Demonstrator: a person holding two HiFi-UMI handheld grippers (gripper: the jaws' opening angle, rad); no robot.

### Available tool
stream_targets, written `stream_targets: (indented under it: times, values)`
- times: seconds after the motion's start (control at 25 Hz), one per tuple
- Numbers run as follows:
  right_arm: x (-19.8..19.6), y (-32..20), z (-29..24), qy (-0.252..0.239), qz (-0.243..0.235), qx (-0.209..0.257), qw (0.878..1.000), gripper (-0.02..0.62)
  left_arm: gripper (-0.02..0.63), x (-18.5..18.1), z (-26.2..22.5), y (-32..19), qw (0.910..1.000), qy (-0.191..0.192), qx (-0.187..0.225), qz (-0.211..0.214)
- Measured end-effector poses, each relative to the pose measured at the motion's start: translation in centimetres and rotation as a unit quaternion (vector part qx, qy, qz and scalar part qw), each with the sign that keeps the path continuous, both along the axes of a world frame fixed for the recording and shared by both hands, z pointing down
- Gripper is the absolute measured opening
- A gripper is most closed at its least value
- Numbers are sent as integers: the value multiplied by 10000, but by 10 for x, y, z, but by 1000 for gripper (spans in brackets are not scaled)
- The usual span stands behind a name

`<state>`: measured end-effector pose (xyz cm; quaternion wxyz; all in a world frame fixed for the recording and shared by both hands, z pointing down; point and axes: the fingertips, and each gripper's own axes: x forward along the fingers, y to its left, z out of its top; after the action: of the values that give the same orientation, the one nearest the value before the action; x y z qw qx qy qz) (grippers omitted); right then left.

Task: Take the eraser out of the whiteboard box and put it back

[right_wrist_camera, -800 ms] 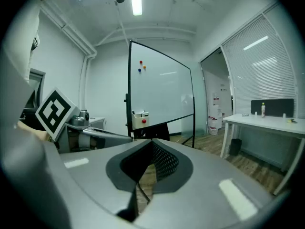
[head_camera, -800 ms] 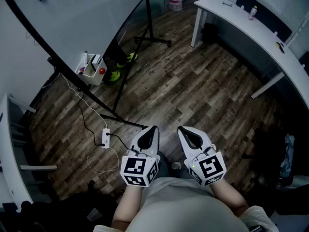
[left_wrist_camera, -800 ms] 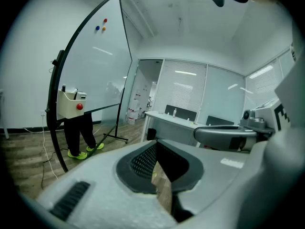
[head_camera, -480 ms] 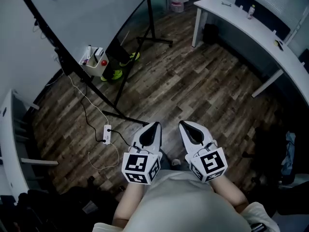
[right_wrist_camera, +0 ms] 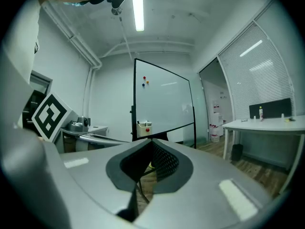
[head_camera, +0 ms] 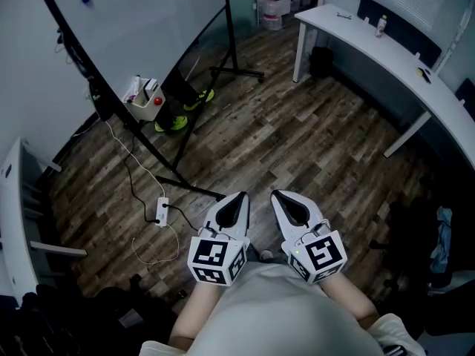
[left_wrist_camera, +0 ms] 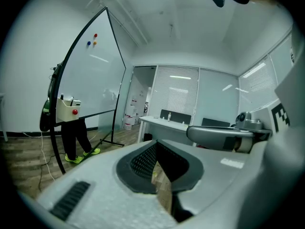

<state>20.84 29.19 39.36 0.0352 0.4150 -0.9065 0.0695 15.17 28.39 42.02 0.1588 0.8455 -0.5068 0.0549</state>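
The whiteboard box (head_camera: 141,101), a pale open box with a red knob, hangs on the lower edge of the whiteboard (head_camera: 126,21) at the upper left. A pale block stands up in it among markers; I cannot tell if it is the eraser. The box (left_wrist_camera: 66,109) shows far off to the left in the left gripper view and the box (right_wrist_camera: 144,127) small and straight ahead in the right gripper view. My left gripper (head_camera: 238,197) and right gripper (head_camera: 280,196) are held side by side close to my body, both shut and empty, far from the box.
A person's legs in yellow-green shoes (head_camera: 173,119) stand behind the whiteboard. The stand's black feet (head_camera: 189,186) cross the wooden floor. A power strip (head_camera: 161,211) with a cable lies to the left. A long white desk (head_camera: 371,47) runs along the right.
The head view has drifted a little, bringing more of the whiteboard's upper part and its magnets into view. Both grippers stay side by side and shut.
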Motion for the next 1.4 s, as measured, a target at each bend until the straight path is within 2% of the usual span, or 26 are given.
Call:
stream_targets:
  times: [0.32,0.64,1.04,1.4]
  values:
    - [2,-1,-1,-181,-143,-50,9997,5,6,5,2,-2,10000,41,-54,-66]
    - [3,-22,3,-98,-131,-162,9997,5,6,5,1,-26,9999,110,-101,-65]
    - [-1,-68,6,-136,-89,-303,9994,5,6,-6,1,-73,9997,159,-152,-132]
    - [-28,-121,4,-119,-231,-265,9993,5,6,-32,1,-124,9995,140,-172,-209]
